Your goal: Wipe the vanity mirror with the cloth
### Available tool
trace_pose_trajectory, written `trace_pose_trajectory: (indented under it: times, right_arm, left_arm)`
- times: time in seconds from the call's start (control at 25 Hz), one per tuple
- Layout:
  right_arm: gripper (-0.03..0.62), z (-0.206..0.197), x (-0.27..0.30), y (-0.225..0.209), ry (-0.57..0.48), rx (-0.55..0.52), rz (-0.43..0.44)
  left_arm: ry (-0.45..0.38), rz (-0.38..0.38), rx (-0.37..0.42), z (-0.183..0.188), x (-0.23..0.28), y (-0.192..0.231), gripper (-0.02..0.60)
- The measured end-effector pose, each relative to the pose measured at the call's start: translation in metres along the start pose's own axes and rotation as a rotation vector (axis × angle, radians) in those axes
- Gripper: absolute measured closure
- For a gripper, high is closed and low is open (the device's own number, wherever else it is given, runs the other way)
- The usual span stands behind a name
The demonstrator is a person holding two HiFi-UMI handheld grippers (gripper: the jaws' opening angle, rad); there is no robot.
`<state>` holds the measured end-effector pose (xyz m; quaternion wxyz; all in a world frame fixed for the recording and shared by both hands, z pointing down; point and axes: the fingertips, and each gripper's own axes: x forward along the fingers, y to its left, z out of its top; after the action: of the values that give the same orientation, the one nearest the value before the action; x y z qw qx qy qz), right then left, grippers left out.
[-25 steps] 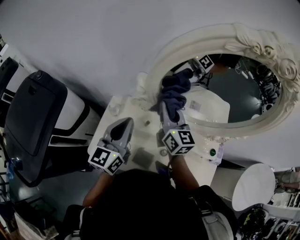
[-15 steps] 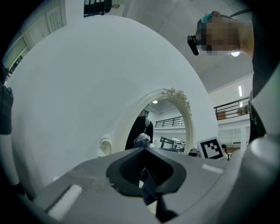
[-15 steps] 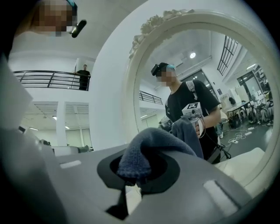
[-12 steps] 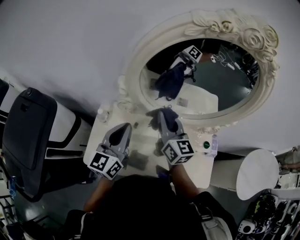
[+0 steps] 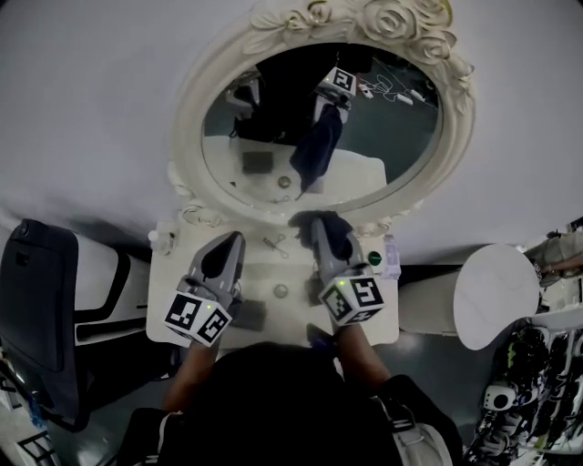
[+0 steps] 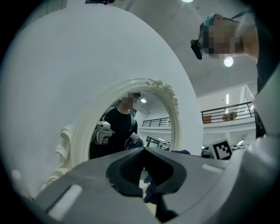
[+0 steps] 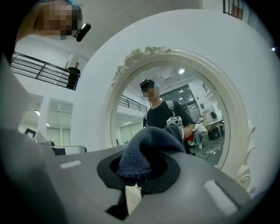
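While the right tool (image 5: 321, 235) is clamped on the dark blue cloth (image 5: 332, 225), the cloth is not on the glass. It hangs low over the back of the white desk (image 5: 387, 319), just in front of the bottom rim of the mirror's cream frame (image 5: 187, 136). The right gripper view shows the same thing: the cloth (image 7: 146, 148) is bunched up out of the closed jaws, with the mirror (image 7: 131, 118) beyond it and apart from it.

The left tool (image 5: 232, 248) is held beside it over the desk, its jaws together with nothing between them. It plays no part at this moment.

No streaks or wiped patches can be made out on the mirror glass (image 5: 383, 118). As far as the pictures show, I judge that the whole of the wiping is left to do. The cloth would have to be lifted over the lower rim and pressed flat to the glass.

Little stands in the way. The carved frame is raised, with roses (image 5: 392, 18) at its top, so the cloth could catch at the edges.

Small things lie on the desk under both tools:
- a round knob-like piece (image 5: 281, 291);
- a dark flat block (image 5: 250, 315);
- a green-topped item (image 5: 373, 258) near the frame.

A low reach could knock them. A black chair (image 5: 36, 309) stands to the left and a round white stool (image 5: 492, 296) to the right, both well clear.
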<state>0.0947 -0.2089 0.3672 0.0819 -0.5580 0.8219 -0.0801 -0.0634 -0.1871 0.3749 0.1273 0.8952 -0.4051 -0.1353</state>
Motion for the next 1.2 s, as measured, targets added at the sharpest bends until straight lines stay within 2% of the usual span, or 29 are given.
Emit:
trace_pose_trajectory:
  times: [0.28, 0.52, 1.04, 1.2]
  right_arm:
    - [0.566, 0.031, -0.031, -0.063, -0.053, -0.026, -0.110]
    - [0.566, 0.047, -0.033, -0.095, -0.082, -0.067, -0.162]
    - [0.566, 0.080, -0.011, -0.142, -0.121, -0.135, -0.184]
    - [0.566, 0.075, 0.012, -0.160, -0.101, -0.128, -0.186]
  left_arm:
    - [0.018, -0.083, -0.004, -0.008, 0.045, -0.035, 0.580]
    - [0.029, -0.117, -0.001, -0.012, 0.067, -0.044, 0.580]
    - [0.041, -0.148, 0.006, -0.012, 0.109, -0.045, 0.580]
    - [0.069, -0.148, -0.002, -0.018, 0.132, -0.029, 0.580]
